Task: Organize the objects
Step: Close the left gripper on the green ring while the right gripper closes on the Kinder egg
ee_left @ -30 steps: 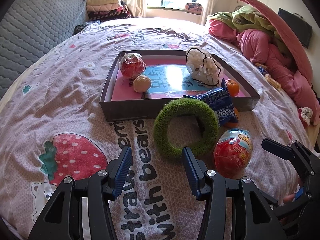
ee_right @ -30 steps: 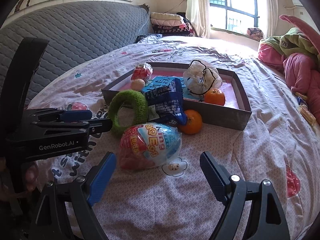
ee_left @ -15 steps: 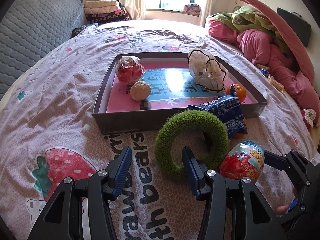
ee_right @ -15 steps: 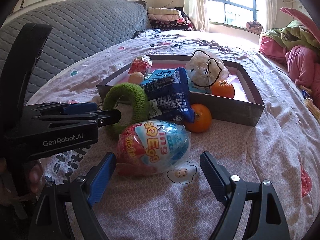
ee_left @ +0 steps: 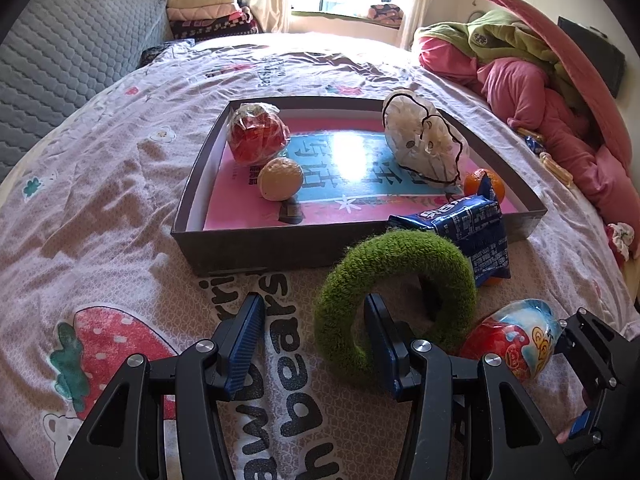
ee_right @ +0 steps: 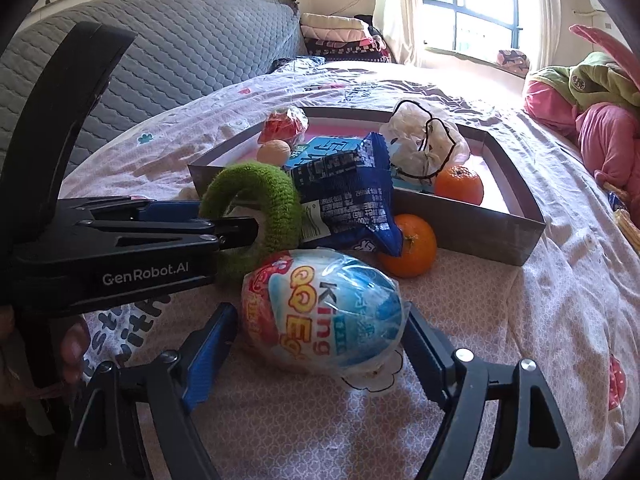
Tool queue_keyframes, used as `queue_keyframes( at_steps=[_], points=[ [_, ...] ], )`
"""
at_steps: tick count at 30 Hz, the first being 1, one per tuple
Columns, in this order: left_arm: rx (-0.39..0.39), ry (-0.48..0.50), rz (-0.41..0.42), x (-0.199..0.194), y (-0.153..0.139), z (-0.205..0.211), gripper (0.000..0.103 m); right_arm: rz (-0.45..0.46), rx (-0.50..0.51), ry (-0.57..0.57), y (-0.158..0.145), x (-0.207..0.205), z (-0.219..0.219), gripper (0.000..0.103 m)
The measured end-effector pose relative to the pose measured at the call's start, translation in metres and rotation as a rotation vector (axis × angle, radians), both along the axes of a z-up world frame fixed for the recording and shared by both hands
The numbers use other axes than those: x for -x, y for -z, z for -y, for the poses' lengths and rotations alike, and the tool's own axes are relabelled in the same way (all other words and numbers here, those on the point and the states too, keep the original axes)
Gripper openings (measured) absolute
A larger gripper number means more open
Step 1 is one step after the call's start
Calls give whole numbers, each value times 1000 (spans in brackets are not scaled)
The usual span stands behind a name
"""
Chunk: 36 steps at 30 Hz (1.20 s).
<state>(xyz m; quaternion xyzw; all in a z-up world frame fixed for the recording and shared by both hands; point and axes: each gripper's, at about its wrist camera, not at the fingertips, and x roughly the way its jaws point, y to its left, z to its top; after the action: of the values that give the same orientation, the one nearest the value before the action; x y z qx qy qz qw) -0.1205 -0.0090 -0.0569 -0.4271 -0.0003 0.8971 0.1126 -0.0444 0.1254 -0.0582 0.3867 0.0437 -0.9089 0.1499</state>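
A green fuzzy ring [ee_left: 394,292] leans upright on the bedspread before a dark tray [ee_left: 256,248]. My left gripper [ee_left: 316,340] is open; its right finger sits inside the ring's hole, its left finger outside the ring's left side. In the right wrist view the ring [ee_right: 256,208] has the left gripper's finger through it. My right gripper [ee_right: 320,344] is open, its fingers on either side of a wrapped toy egg [ee_right: 320,312], which also shows in the left wrist view [ee_left: 512,340]. A blue snack packet [ee_right: 348,200] and an orange [ee_right: 412,244] lie behind the egg.
The tray holds a red wrapped item [ee_left: 256,132], a pale round fruit [ee_left: 280,179], a white bag [ee_left: 424,144] and an orange [ee_left: 474,180]. Pink and green bedding [ee_left: 540,80] is piled at the right. A grey quilted headboard [ee_right: 160,60] stands at the left.
Both grippers moved forward. The left gripper's right finger has entered the ring's hole. The right gripper's fingers now flank the toy egg.
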Motion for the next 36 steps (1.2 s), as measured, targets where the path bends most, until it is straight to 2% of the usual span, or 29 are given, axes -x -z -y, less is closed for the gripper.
queue_keyframes(
  at_steps=[1,12,14,16,18,25,36],
  points=[
    [-4,-2,2,1,0,0,54,-3,-5,-3,0,0,1,70],
    [-18,3,1,4,4,-1,53,-21,27,7,-2,2,-6,69],
    [-24,3,2,4,4,-1,49,-18,30,5,-3,2,-7,69],
    [-35,5,4,4,3,0,39,-17,30,4,-3,2,-7,69],
    [-48,8,6,4,3,0,33,-23,26,4,-4,1,-7,69],
    [-63,27,-9,-2,-3,0,19,-48,20,7,-7,-2,-10,69],
    [-35,59,-77,-15,-15,-9,15,-102,13,12,-16,-4,-11,69]
  ],
)
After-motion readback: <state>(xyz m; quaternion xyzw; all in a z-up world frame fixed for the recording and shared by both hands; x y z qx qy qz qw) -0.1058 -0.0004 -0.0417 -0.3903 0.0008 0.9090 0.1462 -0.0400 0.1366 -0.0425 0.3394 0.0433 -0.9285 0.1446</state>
